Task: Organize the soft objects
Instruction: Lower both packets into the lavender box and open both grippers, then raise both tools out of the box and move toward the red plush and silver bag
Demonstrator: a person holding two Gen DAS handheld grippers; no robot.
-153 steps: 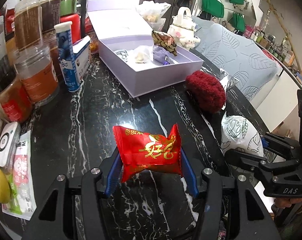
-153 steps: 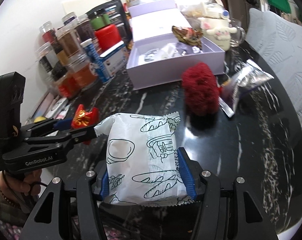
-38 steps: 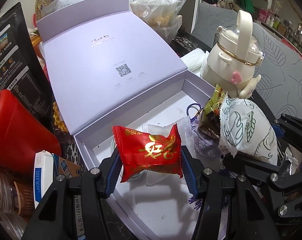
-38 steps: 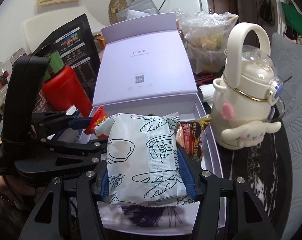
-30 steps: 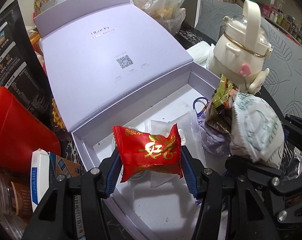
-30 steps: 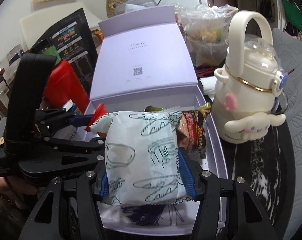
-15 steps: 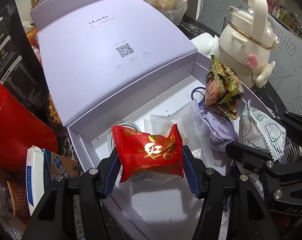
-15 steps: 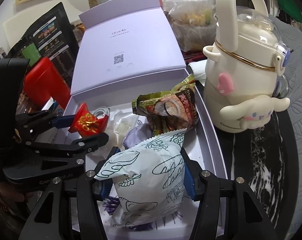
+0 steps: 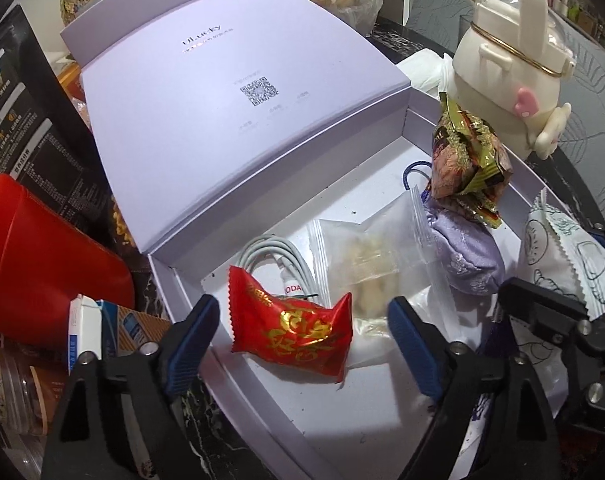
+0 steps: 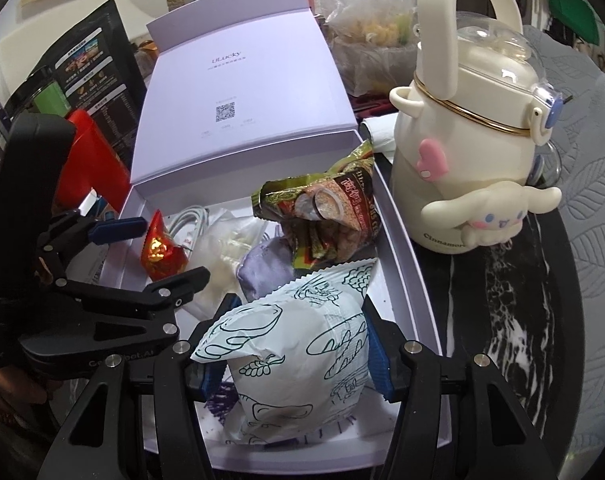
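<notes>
Inside the open lilac box (image 9: 190,280), left to right: a red packet (image 9: 290,332) lying free between the left gripper (image 9: 302,344)'s just-spread fingers, a cable (image 9: 270,264), a clear bag (image 9: 378,264), a purple pouch (image 9: 466,260), and a white packet (image 10: 298,344) clamped by the right gripper (image 10: 294,352).

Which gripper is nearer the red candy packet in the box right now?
Left. The left gripper straddles the red candy packet, jaws just opened and off it. The right gripper sits further along the lavender box, clamping the white bread packet.
</notes>
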